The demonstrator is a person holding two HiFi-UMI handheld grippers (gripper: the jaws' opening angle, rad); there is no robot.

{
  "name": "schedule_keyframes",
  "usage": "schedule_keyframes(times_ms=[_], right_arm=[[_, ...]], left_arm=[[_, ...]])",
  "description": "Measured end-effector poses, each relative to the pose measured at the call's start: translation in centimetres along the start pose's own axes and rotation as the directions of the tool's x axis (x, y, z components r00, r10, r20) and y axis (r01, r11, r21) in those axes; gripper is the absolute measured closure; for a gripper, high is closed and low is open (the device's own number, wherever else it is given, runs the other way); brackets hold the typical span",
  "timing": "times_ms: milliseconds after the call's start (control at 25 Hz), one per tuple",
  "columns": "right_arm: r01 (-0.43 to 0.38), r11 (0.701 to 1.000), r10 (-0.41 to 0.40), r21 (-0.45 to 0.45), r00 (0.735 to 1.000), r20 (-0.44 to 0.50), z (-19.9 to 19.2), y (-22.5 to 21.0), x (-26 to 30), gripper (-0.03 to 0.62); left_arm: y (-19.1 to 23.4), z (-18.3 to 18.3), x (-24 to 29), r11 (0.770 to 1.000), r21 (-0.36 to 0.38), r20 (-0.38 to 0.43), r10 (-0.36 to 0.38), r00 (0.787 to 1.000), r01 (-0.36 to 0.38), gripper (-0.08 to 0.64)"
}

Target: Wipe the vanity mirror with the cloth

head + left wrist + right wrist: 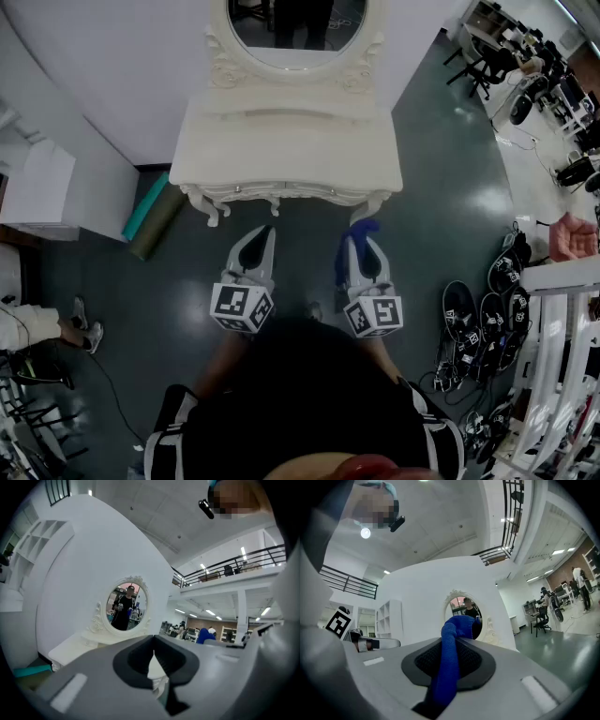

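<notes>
One vanity table (286, 141). One oval mirror (295, 56), one person reflected in it. Two grippers: left gripper (262, 236), right gripper (360, 242). Two marker cubes: left cube (241, 307), right cube (373, 315). One blue cloth (364, 228). Two rolls by the table's left leg: one teal roll (143, 208), one olive roll (157, 225). One pink bundle (572, 234) far right. Black gear pile (483, 323) on the floor at right, too tangled to count. One bystander (37, 323) at left edge, two shoes showing.

Glossy dark floor (450, 178), white wall (112, 75), white shelving (37, 536), office chairs (487, 64), railed mezzanine (234, 566), ceiling strip lights (243, 553)
</notes>
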State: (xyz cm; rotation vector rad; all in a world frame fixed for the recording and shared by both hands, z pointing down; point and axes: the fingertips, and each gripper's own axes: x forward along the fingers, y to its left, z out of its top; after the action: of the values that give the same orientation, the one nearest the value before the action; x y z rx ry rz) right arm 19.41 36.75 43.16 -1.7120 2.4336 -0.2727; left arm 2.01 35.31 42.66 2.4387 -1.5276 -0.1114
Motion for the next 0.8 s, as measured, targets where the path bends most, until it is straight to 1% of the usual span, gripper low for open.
schedule_keyframes(times_ms=[280,440,640,800], right_arm=[[0.002,1.000,-0.002,-0.001,1.000,-0.004,-0.3,0.2,0.2,0.528],[0.002,1.000,-0.002,0.002,1.000,-0.008,-0.5,0.7,0.2,0.529],[0.012,1.000,-0.012,0.022,1.000,0.019,-0.3,1.4,0.3,0.528],[0.019,1.000,-0.019,0.024,1.000,0.024,-0.5,2.5,0.6,0.528]], left_arm=[[0.5,-0.2,0.0,1.000,-0.027,0.001,0.003,1.000,-0.003,0.548],[0.9,-0.3,-0.6,1.000,-0.027,-0.004,0.005,1.000,-0.005,0.548],[1.8,-0.1,-1.2,0.999,-0.035,-0.002,0.003,1.000,-0.003,0.548],[3.0,0.4,-1.8,0.999,-0.042,0.006,0.000,1.000,0.000,0.548]])
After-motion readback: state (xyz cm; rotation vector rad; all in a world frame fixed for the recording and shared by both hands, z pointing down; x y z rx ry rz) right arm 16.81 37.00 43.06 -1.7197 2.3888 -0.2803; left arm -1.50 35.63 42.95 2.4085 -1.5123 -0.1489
